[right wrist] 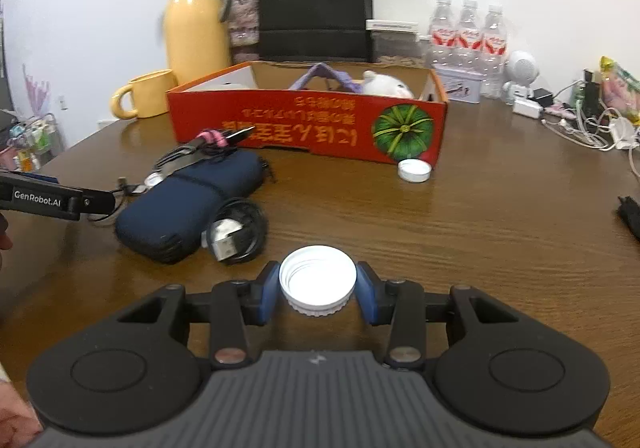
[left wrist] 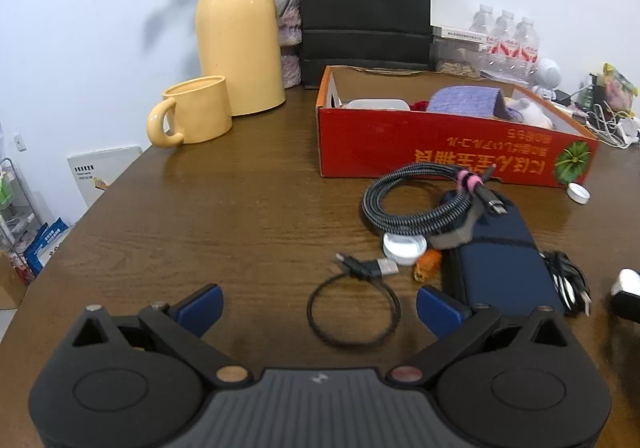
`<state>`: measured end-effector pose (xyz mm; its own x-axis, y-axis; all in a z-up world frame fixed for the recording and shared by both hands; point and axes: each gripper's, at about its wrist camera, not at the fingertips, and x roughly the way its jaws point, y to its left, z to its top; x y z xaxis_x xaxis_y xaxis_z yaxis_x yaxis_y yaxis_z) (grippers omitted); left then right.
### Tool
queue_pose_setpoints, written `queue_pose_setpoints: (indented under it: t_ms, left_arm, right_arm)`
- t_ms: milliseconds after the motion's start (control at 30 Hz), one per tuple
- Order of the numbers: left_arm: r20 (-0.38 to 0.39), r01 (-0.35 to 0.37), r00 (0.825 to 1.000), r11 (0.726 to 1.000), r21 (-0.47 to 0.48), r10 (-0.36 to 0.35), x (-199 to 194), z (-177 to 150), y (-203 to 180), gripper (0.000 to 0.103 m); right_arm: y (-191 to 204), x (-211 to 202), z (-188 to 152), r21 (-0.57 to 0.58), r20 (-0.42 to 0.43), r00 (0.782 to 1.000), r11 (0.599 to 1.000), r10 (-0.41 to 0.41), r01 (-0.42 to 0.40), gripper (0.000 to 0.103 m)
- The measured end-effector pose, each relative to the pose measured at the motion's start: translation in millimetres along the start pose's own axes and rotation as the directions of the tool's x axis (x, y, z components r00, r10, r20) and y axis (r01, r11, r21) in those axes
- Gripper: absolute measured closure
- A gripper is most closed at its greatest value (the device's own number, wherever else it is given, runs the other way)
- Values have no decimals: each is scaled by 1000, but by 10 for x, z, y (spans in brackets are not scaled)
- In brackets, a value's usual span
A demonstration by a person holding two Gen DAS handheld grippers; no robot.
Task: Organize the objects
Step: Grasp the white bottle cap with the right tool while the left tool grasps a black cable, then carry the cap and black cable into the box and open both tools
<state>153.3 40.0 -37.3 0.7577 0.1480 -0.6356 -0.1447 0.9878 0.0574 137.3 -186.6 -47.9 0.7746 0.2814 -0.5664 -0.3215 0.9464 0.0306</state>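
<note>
My right gripper [right wrist: 318, 290] is shut on a white bottle cap [right wrist: 318, 280], open side up, just above the wooden table. My left gripper [left wrist: 318, 306] is open and empty, with a small black cable loop [left wrist: 354, 310] on the table between its fingers. A red cardboard box [left wrist: 440, 146] stands ahead, also in the right wrist view [right wrist: 308, 128], holding a purple cloth [left wrist: 464, 100] and a white plush [right wrist: 386, 84]. A navy pouch [right wrist: 188, 204] lies in front of it with a braided cable coil [left wrist: 420, 200] on top.
A yellow jug [left wrist: 238, 36] and yellow mug [left wrist: 192, 116] stand at the back left, a black paper bag [left wrist: 366, 8] behind the box. More white caps [right wrist: 414, 170] [left wrist: 404, 248], a black USB cable [right wrist: 236, 236], water bottles [right wrist: 466, 36] and tangled chargers [right wrist: 592, 124] lie around.
</note>
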Motion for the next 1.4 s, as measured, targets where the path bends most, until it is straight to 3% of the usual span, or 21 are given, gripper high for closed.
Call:
queue_pose_setpoints:
  t_ms: [233,433,533,600,1000,1400]
  left_arm:
    - [-28,-21,999,1000,5,21,234,106,-61,3]
    - [-18,-10,1000,1000,11,10,293,132,-84,18]
    - [-5,40,999,999,8,-40,272,110,-87,36]
    - [11,82,997,997,15,-82,225,85,-95,76]
    - [67,95,993,995,14,-96,-8,-7,-29,76]
    - [141,140,980,990,21,-141,-253,188,-114,76]
  right_arm:
    - [-106,38,98,24,25,999,999,-47,46,62]
    - [-152,57,107,35,26,998,998,-51,50,62]
    - [-149,57,99,37,27,998,998,-51,50,62]
    - [-148,57,97,38,27,998,998,-50,49,62]
    - [-141,26,92,45,38,998,998,-47,45,62]
    - [-98,-22,244,44,89,995,998,-40,36,62]
